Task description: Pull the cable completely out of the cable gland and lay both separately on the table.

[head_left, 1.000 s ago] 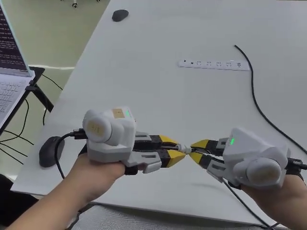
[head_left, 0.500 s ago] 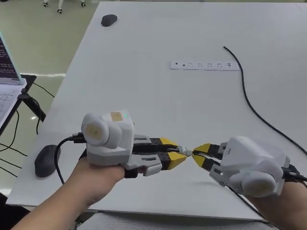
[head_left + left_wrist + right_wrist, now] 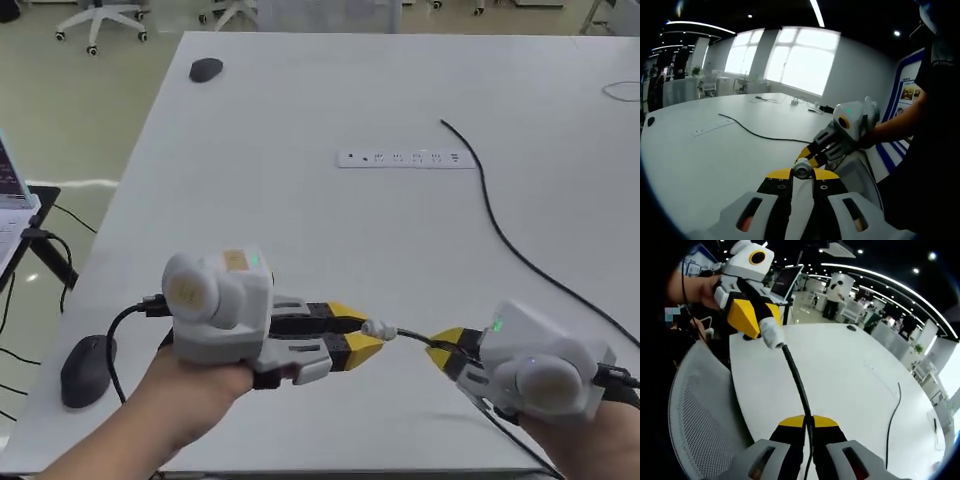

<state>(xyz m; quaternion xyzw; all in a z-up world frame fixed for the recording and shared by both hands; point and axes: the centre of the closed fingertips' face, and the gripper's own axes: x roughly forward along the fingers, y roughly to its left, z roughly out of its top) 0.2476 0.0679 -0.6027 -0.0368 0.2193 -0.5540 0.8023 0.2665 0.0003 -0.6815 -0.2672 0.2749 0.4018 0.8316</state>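
While the left tool (image 3: pixel 366 333) clamps the gland (image 3: pixel 379 327), the right tool (image 3: pixel 446 347) pinches its cable (image 3: pixel 412 338).

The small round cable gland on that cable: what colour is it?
White plastic cable gland, clearest in the right gripper view.

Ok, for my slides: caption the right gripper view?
Right gripper clamps the black cable running from the white cable gland held by the left gripper.

White table (image 3: pixel 280 230) with power strip (image 3: pixel 405 158), wheeled chairs (image 3: pixel 95 22) on pale floor (image 3: pixel 70 120), bright windows (image 3: pixel 800 67)
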